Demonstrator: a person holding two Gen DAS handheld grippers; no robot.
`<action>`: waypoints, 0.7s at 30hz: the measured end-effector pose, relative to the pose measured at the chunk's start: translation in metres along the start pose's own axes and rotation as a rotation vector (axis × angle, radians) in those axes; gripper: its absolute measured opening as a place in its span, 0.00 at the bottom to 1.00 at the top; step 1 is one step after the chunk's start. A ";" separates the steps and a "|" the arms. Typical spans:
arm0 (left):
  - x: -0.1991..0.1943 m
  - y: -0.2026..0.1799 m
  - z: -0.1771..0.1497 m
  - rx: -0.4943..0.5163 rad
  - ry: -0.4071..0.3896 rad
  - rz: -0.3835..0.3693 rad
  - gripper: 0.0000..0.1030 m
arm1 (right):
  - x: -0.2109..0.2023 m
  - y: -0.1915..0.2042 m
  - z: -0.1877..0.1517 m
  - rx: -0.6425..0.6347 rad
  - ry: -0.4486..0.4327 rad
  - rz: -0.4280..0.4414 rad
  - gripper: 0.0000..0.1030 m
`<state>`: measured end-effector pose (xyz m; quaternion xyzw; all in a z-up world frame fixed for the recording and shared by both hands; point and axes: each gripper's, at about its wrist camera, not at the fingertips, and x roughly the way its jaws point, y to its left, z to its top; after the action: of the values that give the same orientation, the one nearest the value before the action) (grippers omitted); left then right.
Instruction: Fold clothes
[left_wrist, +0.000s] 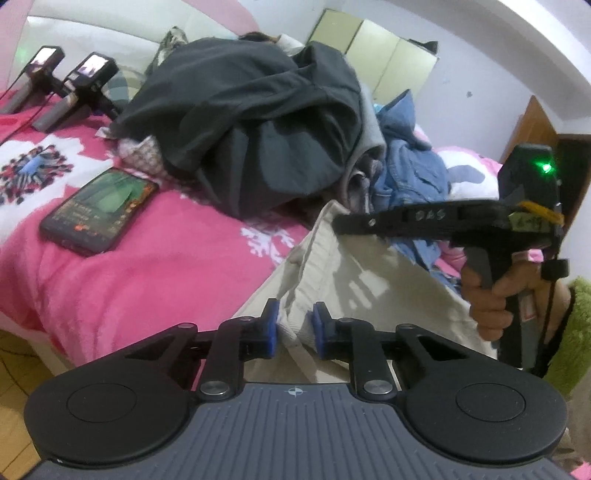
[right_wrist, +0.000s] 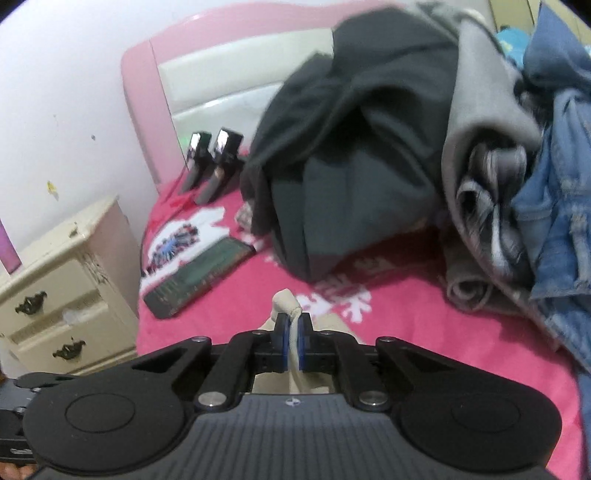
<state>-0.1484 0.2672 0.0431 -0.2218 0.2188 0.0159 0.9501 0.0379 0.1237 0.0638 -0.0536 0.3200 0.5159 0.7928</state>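
Nearest in the left wrist view, the left gripper (left_wrist: 294, 325) has its blue pads (left_wrist: 271, 326) set a little apart with a bunched fold of a beige ribbed garment (left_wrist: 369, 280) pinched between them; the cloth fills the gap and touches both pads. That garment spreads away from the jaws, up and to the right, over the edge of a bed covered by a pink fleece blanket (left_wrist: 155, 266) printed with white snowflakes. At its far corner the right gripper (left_wrist: 341, 221) reaches in from the right, gripped by a hand (left_wrist: 487, 295) beside a green fuzzy sleeve (left_wrist: 570, 332); a green light glows on its housing. The right wrist view shows the right gripper (right_wrist: 291, 334) with jaws nearly closed on a thin edge of the same beige cloth (right_wrist: 286, 301), a small nub of it sticking up past the fingertips. Left of the garment, a dark smartphone (left_wrist: 99, 210) lies flat on the blanket with its screen lit. Beyond, a heap of clothes rises: a dark grey garment (left_wrist: 251, 122) on top, a light grey one (left_wrist: 369, 144) beside it, and blue denim (left_wrist: 410, 170) to the right. Far left, two spare handheld grippers (left_wrist: 70, 92) rest on the blanket near the pink headboard (right_wrist: 140, 110). A cream nightstand (right_wrist: 66, 280) with two drawers stands beside the bed.
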 end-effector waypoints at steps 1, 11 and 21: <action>0.000 0.001 0.000 -0.004 0.000 0.003 0.17 | 0.006 -0.002 -0.003 0.007 0.005 -0.001 0.05; 0.007 0.007 0.006 -0.017 -0.002 0.004 0.16 | 0.015 -0.020 -0.015 0.110 -0.058 0.015 0.05; 0.003 0.015 0.008 -0.051 0.008 0.038 0.34 | 0.034 -0.029 -0.028 0.203 -0.011 -0.015 0.16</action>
<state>-0.1439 0.2835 0.0421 -0.2418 0.2265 0.0384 0.9427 0.0590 0.1251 0.0159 0.0275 0.3660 0.4753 0.7996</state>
